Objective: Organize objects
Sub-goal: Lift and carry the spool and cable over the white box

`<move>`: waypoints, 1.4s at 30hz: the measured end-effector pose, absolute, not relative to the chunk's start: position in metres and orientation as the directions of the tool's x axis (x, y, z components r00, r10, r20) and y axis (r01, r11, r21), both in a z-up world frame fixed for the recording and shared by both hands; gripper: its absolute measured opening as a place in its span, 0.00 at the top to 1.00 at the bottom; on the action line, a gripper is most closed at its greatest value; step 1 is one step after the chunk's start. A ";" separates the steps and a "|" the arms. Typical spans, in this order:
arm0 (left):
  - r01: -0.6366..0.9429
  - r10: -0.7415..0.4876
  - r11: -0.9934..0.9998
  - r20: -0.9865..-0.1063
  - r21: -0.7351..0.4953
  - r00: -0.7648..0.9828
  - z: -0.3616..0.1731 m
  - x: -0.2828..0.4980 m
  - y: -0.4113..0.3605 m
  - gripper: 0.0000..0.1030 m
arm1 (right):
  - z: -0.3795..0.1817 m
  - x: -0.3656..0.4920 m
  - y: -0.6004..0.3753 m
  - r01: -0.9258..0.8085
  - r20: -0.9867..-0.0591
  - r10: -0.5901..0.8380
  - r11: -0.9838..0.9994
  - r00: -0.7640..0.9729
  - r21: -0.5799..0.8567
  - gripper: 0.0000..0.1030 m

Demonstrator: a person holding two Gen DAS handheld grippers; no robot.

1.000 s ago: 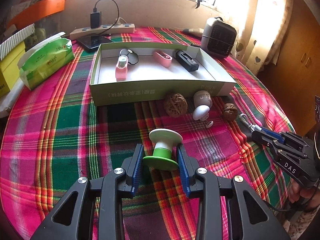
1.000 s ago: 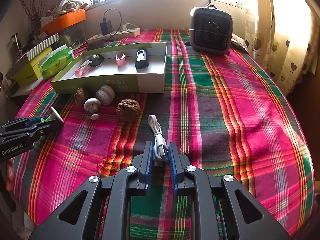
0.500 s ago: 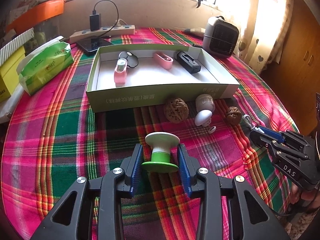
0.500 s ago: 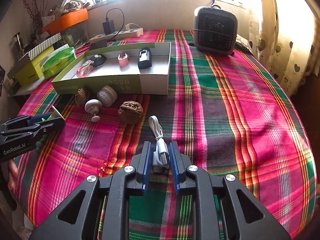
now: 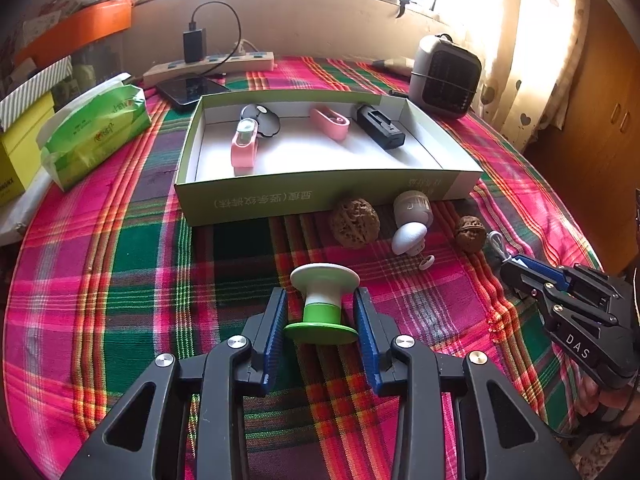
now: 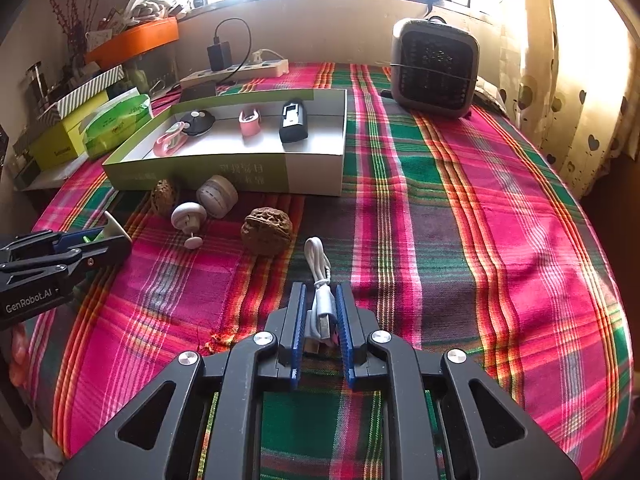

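"DAS" reads white on the right claw [image 5: 520,266], "GenRobot.AI" on the left claw [image 6: 116,236]. Left claw clamps the green-and-white spool-shaped plastic piece [image 5: 323,303], jaws just closing; right claw pinches the white coiled USB cable [image 6: 322,300]. Both are unmoved above the plaid-clothed table [image 6: 460,220].

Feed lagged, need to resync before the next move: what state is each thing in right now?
Left gripper: jaws just closing on the green-and-white spool.
Right gripper: shut on the white cable.
Box: open, no lid on it.
Pink case: in the box, lying flat.
Black case: in the box.
Big walnut: on the cloth, outside the box.
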State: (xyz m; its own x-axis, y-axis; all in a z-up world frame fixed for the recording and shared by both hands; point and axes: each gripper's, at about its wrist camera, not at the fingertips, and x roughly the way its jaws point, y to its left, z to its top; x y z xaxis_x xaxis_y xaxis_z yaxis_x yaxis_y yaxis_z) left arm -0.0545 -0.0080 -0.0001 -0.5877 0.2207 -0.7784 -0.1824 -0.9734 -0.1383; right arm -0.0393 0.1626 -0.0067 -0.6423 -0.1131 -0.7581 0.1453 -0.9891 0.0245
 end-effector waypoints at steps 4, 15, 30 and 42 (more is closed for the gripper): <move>-0.183 0.221 -0.973 -0.778 -0.138 -0.588 0.000 -0.054 -0.008 0.69 | -0.007 -0.039 0.164 0.144 -0.757 -0.117 -0.989 -0.642 0.030 0.84; -0.185 0.228 -0.972 -0.771 -0.145 -0.594 0.004 -0.052 -0.007 0.69 | -0.005 -0.037 0.163 0.145 -0.755 -0.141 -0.988 -0.640 0.062 0.85; -0.192 0.238 -0.970 -0.761 -0.151 -0.603 0.013 -0.050 -0.005 0.69 | 0.003 -0.035 0.162 0.143 -0.743 -0.155 -0.986 -0.651 0.081 0.85; -0.195 0.247 -0.968 -0.744 -0.158 -0.621 0.027 -0.052 -0.005 0.69 | 0.014 -0.039 0.158 0.154 -0.727 -0.167 -0.984 -0.666 0.085 0.85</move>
State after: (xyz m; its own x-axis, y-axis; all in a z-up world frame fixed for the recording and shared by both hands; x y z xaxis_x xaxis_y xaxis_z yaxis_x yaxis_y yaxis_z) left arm -0.0516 -0.0049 0.0267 -0.6213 0.2470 -0.7436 -0.1953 -0.9679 -0.1583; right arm -0.0385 0.1582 0.0141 -0.6658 -0.1673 -0.7272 0.1543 -0.9844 0.0852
